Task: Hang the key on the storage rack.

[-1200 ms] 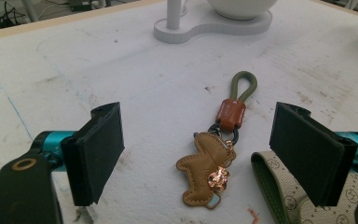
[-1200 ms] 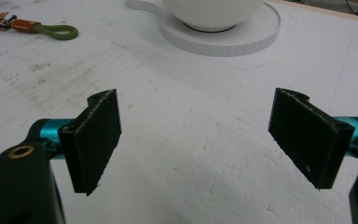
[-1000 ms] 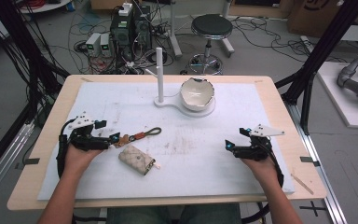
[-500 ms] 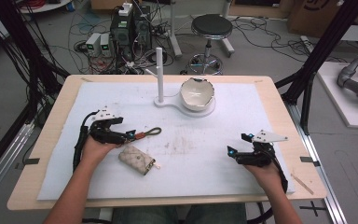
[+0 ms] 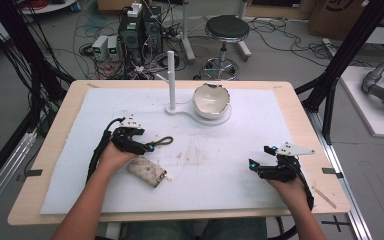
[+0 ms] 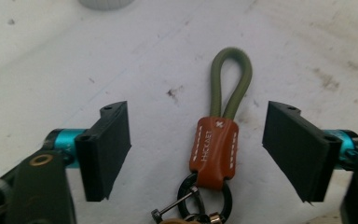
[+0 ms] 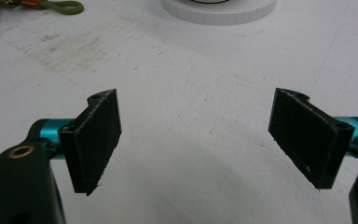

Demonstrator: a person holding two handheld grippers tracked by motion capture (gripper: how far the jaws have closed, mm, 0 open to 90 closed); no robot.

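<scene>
A key fob with a brown leather tab [image 6: 214, 147] and an olive cord loop [image 6: 230, 79] lies flat on the white mat. My left gripper [image 6: 198, 156] is open, its jaws standing either side of the tab without touching it. From above, the left gripper [image 5: 147, 146] sits at the fob [image 5: 161, 142], just above a small grey pouch [image 5: 146, 171]. My right gripper [image 5: 254, 165] rests open near the table's front right, nothing between its jaws [image 7: 196, 140]. The fob's green loop [image 7: 67, 6] shows far off at the top left of the right gripper view.
A white stand with an upright post [image 5: 170, 82] and a cracked white bowl [image 5: 211, 100] on its round base sits at the back centre. The white mat [image 5: 240, 135] covers most of the wooden table [image 5: 300, 100]. A small wooden stick [image 5: 324, 197] lies near the front right edge.
My left gripper has moved right and forward to the key fob, its jaws now around the leather tab. The right gripper has slid a little toward the front edge.
</scene>
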